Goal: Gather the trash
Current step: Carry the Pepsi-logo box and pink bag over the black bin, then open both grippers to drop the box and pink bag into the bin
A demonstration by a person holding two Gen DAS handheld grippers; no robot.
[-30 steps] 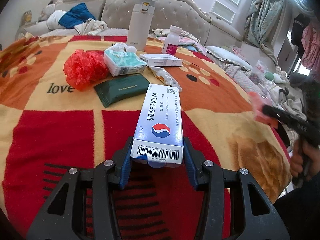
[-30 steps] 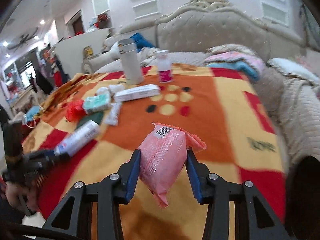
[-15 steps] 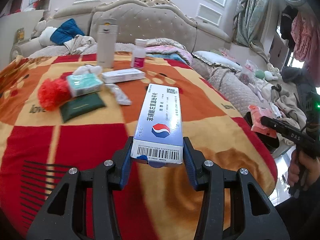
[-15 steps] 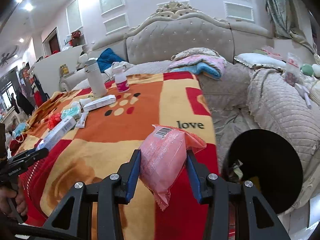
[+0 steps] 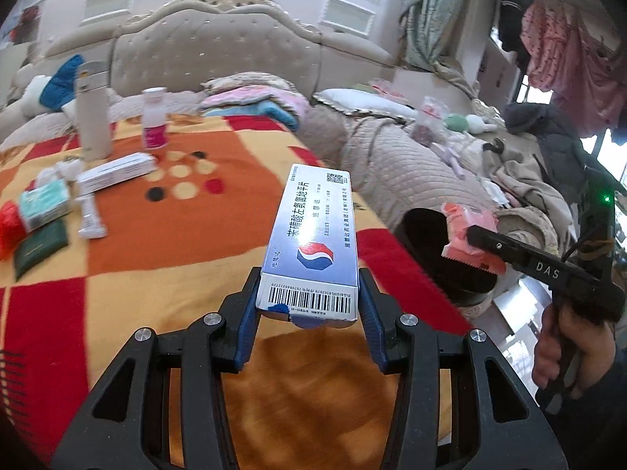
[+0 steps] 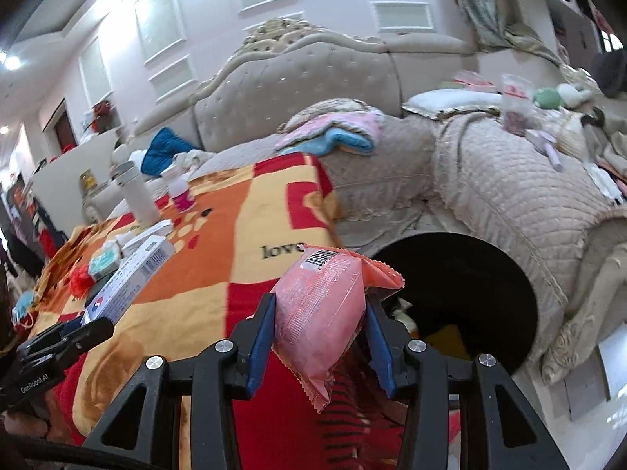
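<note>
My left gripper (image 5: pixel 308 315) is shut on a blue-and-white medicine box (image 5: pixel 313 243), held above the orange and red blanket (image 5: pixel 188 235). Seen from the right wrist, the same medicine box (image 6: pixel 129 278) sticks out at the far left. My right gripper (image 6: pixel 319 325) is shut on a pink plastic packet (image 6: pixel 321 309). In the left wrist view that pink packet (image 5: pixel 468 235) hangs over the mouth of the black trash bin (image 5: pixel 439 250). The bin (image 6: pixel 470 274) stands just right of the blanket's edge, with scraps inside.
On the blanket lie a red bag (image 5: pixel 9 227), a tissue pack (image 5: pixel 45 203), a dark green pouch (image 5: pixel 39 248), a white box (image 5: pixel 117 172), a sachet (image 5: pixel 92 219), a white flask (image 5: pixel 92 117) and a small bottle (image 5: pixel 154 123). A quilted sofa (image 6: pixel 509 180) rises behind the bin.
Both grippers have swung right across the blanket with their loads. The black bin has come into view, and the pink packet now sits over its opening.
</note>
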